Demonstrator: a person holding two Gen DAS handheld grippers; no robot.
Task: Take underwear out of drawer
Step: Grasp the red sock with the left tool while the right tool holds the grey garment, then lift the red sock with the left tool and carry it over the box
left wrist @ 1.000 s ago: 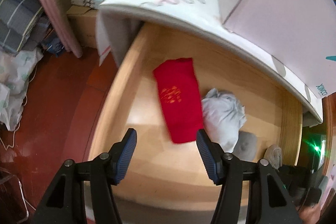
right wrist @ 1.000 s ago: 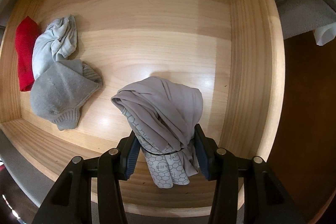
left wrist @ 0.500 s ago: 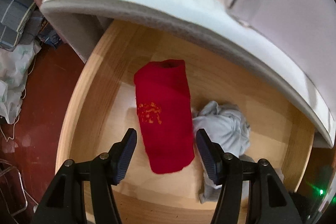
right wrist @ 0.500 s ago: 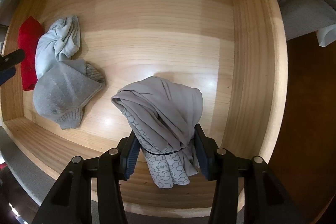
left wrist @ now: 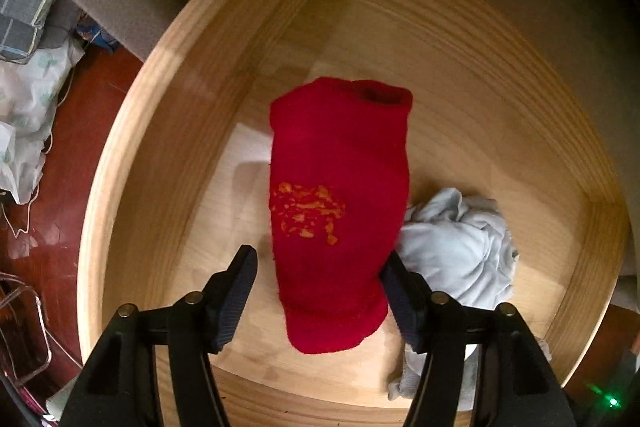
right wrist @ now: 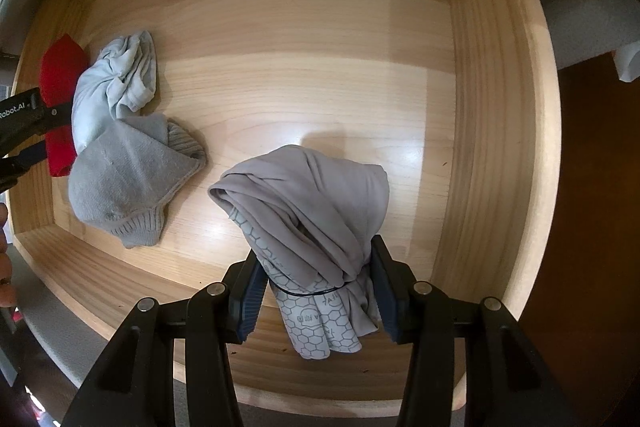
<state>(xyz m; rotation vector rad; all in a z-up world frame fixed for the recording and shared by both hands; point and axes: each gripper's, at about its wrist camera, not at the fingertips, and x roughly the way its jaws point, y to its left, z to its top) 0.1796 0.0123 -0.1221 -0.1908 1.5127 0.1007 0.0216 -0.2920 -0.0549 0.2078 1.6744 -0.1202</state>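
Right gripper (right wrist: 316,293) is clamped on a bundle of grey underwear (right wrist: 308,211) just above the wooden drawer (right wrist: 492,147) floor. Left gripper (left wrist: 318,279), jaws opening, straddles a red garment (left wrist: 340,187) without touching it. Beyond lie a pale crumpled cloth (right wrist: 116,83) and a grey knit piece (right wrist: 128,179).

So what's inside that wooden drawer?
In the drawer: a red garment, pale blue garment, grey garment, and grey underwear pinched by the right gripper. Anything beneath them is hidden.
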